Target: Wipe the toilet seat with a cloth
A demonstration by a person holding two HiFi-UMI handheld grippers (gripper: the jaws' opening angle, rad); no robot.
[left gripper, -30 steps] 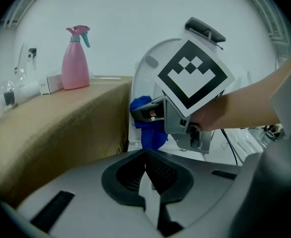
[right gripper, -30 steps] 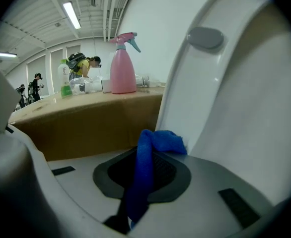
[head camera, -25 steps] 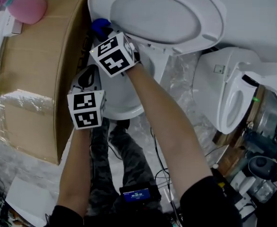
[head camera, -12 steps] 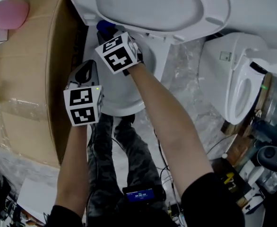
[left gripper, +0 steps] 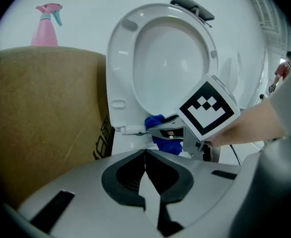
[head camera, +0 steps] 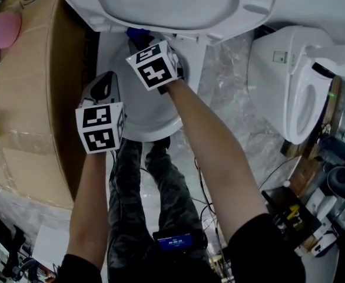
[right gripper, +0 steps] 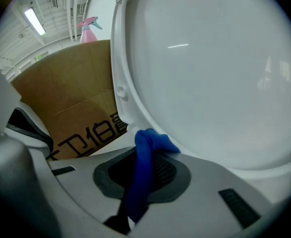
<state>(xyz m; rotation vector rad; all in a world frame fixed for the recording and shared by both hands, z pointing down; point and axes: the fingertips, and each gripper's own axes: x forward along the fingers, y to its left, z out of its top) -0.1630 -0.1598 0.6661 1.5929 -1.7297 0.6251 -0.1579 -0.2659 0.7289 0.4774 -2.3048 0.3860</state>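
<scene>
Wiping step is under way: right gripper is pinching the blue cloth at the raised toilet seat's near-left edge. Left gripper, jaws pressed together, is hovering empty. Next move likely requires sweeping the cloth along the rim.

**Little print, hardly any legible**

Printed in bold black on the side of the cardboard box: a short row of block characters, Chinese in look, cut off at the right by the white toilet. Seen sideways in the left gripper view as well. Not read with certainty in either.

Scrawled in dark pen on the box top in the head view: illegible.

Black-and-white square code patterns, without letters, on the cube of the left gripper and the cube of the right gripper.

Blue-lit small screen low in the head view: figures too small to read.

Small square sticker on the second toilet: unreadable.
</scene>
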